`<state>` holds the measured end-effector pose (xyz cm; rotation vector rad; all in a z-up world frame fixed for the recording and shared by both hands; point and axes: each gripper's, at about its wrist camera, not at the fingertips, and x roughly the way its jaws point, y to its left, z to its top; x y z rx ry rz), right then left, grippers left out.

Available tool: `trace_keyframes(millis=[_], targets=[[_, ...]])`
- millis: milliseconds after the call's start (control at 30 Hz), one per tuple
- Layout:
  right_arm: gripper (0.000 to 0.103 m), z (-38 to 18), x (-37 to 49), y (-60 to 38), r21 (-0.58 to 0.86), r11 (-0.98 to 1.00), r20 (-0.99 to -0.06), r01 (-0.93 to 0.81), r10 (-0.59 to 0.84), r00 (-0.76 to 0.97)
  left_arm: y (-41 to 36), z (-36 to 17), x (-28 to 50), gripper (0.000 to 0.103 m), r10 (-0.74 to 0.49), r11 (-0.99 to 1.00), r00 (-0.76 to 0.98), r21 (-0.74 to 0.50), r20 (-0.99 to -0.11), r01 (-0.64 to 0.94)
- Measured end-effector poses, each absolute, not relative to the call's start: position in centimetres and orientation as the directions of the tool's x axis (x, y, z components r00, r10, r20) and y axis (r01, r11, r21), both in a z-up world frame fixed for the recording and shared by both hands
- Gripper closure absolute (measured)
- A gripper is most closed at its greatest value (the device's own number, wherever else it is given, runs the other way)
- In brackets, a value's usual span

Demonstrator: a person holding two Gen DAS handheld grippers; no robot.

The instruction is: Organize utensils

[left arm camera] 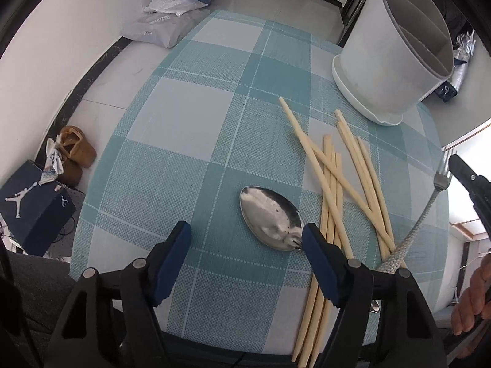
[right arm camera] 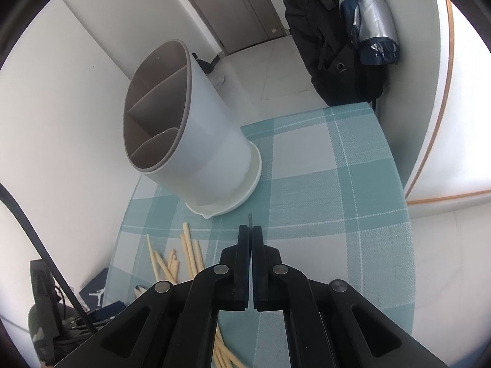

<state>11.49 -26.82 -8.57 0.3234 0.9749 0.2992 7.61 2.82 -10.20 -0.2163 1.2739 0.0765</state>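
My left gripper (left arm camera: 247, 239) points down at the teal plaid tablecloth (left arm camera: 190, 116), open, with blue pads. A metal spoon (left arm camera: 270, 219) lies bowl up between its fingers; the right pad sits over the spoon's neck and the left pad is well away. Several pale chopsticks (left arm camera: 334, 184) lie crossed just right of the spoon. My right gripper (right arm camera: 250, 228) is shut on a fork, whose thin metal tip (right arm camera: 250, 218) pokes out past the fingertips. In the left wrist view the fork (left arm camera: 429, 208) hangs by its head from that gripper (left arm camera: 466, 178). The white divided utensil holder (right arm camera: 211, 147) stands beyond it.
The holder (left arm camera: 386, 61) is at the table's far right corner. On the floor to the left are a dark shoe box (left arm camera: 33, 205), brown shoes (left arm camera: 76, 150) and bags (left arm camera: 153, 27). A dark bag (right arm camera: 337, 46) and a silver umbrella (right arm camera: 374, 15) hang beyond the table. A hand (left arm camera: 472, 300) is at the right.
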Motion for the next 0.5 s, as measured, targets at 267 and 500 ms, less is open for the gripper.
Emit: trace_keyframes(millis=[267, 500], targets=[[0.102, -7.7, 10.7, -27.3, 0.393, 0.912, -0.734, -0.115, 0.386, 0.559, 2.4, -9.9, 9.0, 0.076, 0.036, 0.973, 0.290, -0.033, -0.956, -0.228], [0.102, -7.2, 10.6, -27.5, 0.402, 0.908, -0.719, -0.117, 0.392, 0.574, 1.8, -10.0, 9.5, 0.097, 0.107, 0.972, 0.318, 0.032, -0.942, -0.233]])
